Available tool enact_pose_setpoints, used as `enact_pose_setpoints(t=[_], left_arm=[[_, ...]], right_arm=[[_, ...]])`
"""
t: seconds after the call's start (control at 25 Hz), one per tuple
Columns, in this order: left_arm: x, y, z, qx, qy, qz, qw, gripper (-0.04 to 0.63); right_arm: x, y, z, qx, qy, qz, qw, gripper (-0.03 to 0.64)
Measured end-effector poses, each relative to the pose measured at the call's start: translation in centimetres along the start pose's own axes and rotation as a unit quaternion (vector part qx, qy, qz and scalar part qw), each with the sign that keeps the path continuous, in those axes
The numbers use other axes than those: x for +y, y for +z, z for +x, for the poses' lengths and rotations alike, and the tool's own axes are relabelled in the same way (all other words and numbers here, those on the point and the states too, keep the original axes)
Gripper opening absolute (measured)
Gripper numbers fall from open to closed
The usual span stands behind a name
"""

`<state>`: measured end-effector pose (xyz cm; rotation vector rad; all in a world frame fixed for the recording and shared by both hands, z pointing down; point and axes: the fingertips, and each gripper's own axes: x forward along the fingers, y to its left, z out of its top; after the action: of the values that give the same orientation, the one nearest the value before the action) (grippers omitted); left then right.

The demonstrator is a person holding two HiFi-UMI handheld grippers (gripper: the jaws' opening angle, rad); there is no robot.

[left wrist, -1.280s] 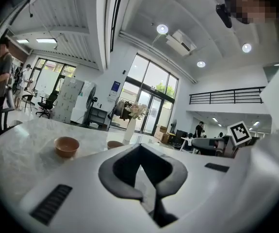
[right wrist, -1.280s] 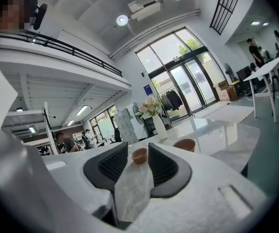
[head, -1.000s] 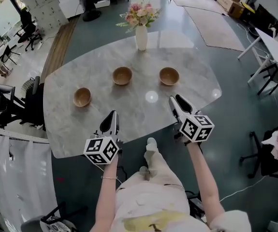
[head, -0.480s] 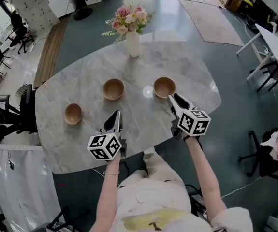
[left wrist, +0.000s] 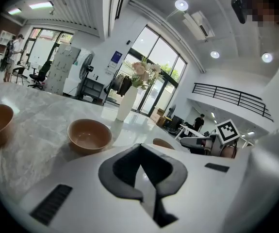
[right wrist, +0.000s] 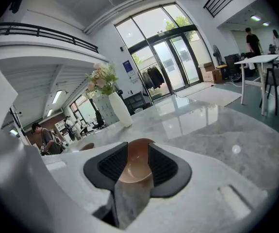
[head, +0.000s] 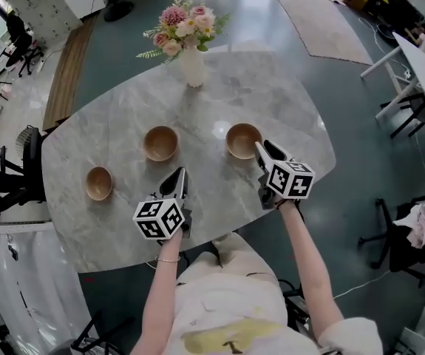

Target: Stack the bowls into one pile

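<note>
Bowls [head: 160, 143]: 3, round, smooth, wooden

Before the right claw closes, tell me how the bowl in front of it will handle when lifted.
The bowl looks wooden, so probably light and stiff. Its smooth curved wall might slip between the right claw's open pads; gripping the rim seems safer.

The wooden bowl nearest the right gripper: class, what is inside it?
Nothing: the round wooden bowl shows a bare brown inside. In the head view the right gripper covers a bit of its near rim.
</note>
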<state>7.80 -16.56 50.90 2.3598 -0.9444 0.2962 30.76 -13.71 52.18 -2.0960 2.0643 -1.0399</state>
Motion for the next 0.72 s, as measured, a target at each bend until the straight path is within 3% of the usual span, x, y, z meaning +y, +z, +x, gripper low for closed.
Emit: enact_pose_setpoints(t=[0.2,0.72], left_arm=[[-0.2,-1.4,1.6,0.023,-0.002,-0.015,0.9996,0.000],[0.9,-4.5,2.4,0.071,0.009,-0.040,0.9967,0.000]], right_arm=[[-2.4,-0.6,1.7,0.027,-0.024,0.002,0.999,0.117],[-5.0,-4.0,4.7,0.107,-0.064,0.067,0.990,0.104]])
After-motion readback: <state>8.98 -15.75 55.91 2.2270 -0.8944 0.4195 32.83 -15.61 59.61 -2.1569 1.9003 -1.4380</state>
